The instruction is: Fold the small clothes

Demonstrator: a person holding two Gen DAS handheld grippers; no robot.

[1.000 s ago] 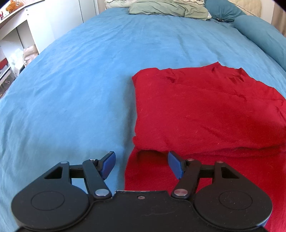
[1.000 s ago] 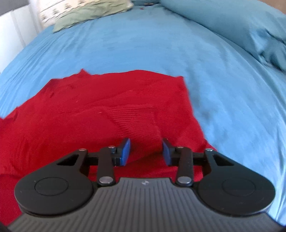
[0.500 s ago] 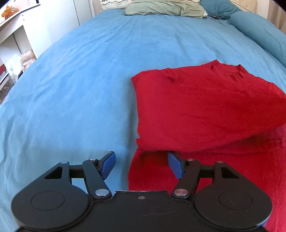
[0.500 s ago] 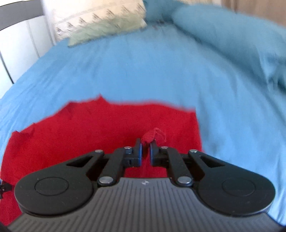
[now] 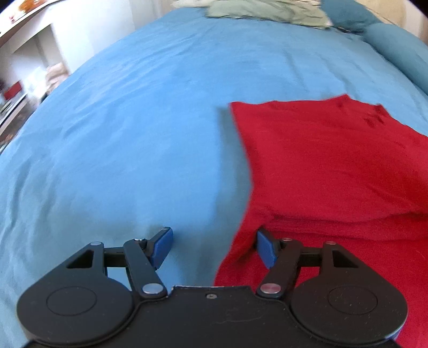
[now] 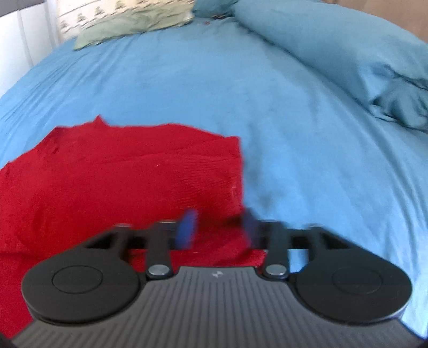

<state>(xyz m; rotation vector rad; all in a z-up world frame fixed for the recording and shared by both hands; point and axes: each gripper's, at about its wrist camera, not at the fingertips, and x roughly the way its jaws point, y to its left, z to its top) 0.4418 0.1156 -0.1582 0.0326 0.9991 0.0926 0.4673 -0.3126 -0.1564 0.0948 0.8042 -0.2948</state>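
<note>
A red garment (image 5: pixel 334 174) lies folded over on the blue bed cover (image 5: pixel 133 133), an upper layer resting on a lower one. My left gripper (image 5: pixel 214 247) hovers at the garment's near left edge, its jaws opening, with the cloth's edge below the gap and nothing pinched. In the right wrist view the red garment (image 6: pixel 120 182) fills the left half. My right gripper (image 6: pixel 219 227) sits over its near right corner, blurred, its jaws opening and wide apart, no cloth pressed between the pads.
Pillows (image 6: pixel 128 21) lie at the head of the bed. A bunched blue duvet (image 6: pixel 361 67) runs along the right side. White shelving (image 5: pixel 29 69) stands beyond the bed's left edge.
My right gripper shut on a pinch of red cloth, lifted it, then let it go and spread wide; the upper layer has settled flat. The left gripper stayed open and barely shifted.
</note>
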